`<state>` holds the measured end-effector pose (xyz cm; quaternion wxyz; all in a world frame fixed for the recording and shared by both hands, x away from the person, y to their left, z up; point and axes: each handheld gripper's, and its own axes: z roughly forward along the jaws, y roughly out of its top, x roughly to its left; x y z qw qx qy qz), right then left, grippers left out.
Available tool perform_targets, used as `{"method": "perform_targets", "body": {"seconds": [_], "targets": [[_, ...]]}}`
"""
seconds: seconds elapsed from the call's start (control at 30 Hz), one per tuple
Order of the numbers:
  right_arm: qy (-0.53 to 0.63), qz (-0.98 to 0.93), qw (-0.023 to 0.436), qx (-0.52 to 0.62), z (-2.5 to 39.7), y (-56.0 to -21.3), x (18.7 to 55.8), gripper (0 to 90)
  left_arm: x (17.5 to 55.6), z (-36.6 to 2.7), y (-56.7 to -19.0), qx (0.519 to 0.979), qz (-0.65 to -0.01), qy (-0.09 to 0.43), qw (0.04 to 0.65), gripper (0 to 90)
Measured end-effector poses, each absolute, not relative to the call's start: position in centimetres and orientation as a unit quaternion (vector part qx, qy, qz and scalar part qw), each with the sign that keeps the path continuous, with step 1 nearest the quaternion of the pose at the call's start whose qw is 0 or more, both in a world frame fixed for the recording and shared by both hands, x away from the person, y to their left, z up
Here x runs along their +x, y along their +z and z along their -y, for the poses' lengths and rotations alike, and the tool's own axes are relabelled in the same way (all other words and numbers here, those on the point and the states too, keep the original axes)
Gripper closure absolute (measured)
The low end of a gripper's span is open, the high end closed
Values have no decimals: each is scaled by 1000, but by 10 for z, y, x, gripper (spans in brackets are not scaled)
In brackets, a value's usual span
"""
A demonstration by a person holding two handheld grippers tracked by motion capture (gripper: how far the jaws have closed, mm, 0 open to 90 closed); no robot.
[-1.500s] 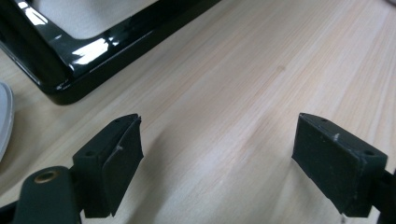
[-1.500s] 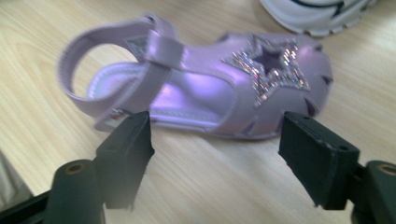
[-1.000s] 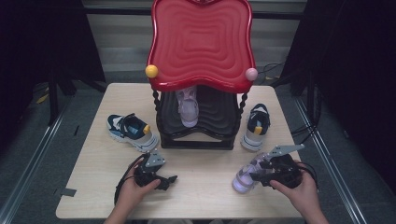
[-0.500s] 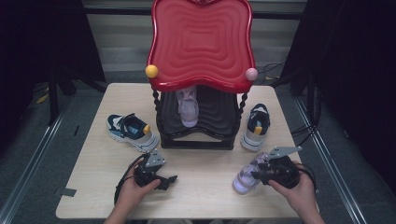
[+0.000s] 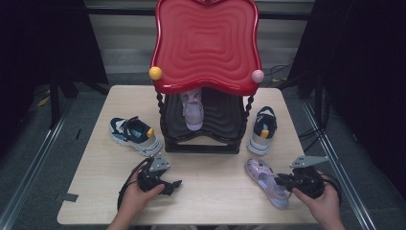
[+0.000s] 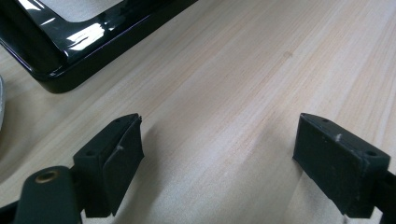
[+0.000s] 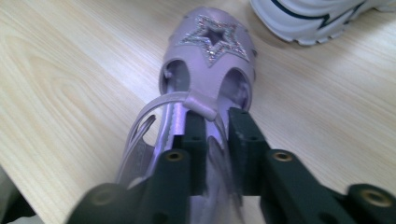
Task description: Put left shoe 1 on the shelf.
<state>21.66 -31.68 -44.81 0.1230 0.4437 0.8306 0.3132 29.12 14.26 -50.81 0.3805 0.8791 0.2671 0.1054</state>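
A lilac sandal (image 5: 265, 179) with a glitter star (image 7: 212, 39) on its toe lies flat on its sole at the table's front right. My right gripper (image 5: 281, 181) is shut on its heel strap (image 7: 198, 103), with the jaws (image 7: 215, 133) close together around it. At the front left, my left gripper (image 5: 173, 185) rests low over bare wood, jaws (image 6: 219, 135) wide apart and nothing between them. A matching pink shoe (image 5: 193, 109) stands on the lower black tier of the red-topped rack (image 5: 206, 43).
A blue-and-white sneaker (image 5: 134, 135) lies left of the rack, and its pair (image 5: 262, 129) stands at the right, close to the sandal's toe (image 7: 317, 18). The rack's black base (image 6: 70, 46) is just ahead of the left gripper. Bare table (image 5: 215, 179) lies between the hands.
The right hand has drawn back to the right, and the sandal has gone from tilted up to lying flat on the table. The left gripper has stayed in place.
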Motion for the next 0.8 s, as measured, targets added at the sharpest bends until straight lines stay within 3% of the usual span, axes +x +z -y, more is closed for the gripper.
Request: {"method": "perform_targets", "body": {"seconds": [0.2,0.47,0.6,0.8], "targets": [[323,-843,155,401,308,-444,219,852,291,-143,-508,879,-267,105,381,151],[360,-849,160,351,285,-444,228,847,291,-143,-508,879,-267,105,381,151],[355,-855,141,352,279,-453,233,792,291,-143,-508,879,-266,107,380,152],[347,-844,157,377,293,-457,229,723,291,-143,-508,879,-267,107,380,152]]}}
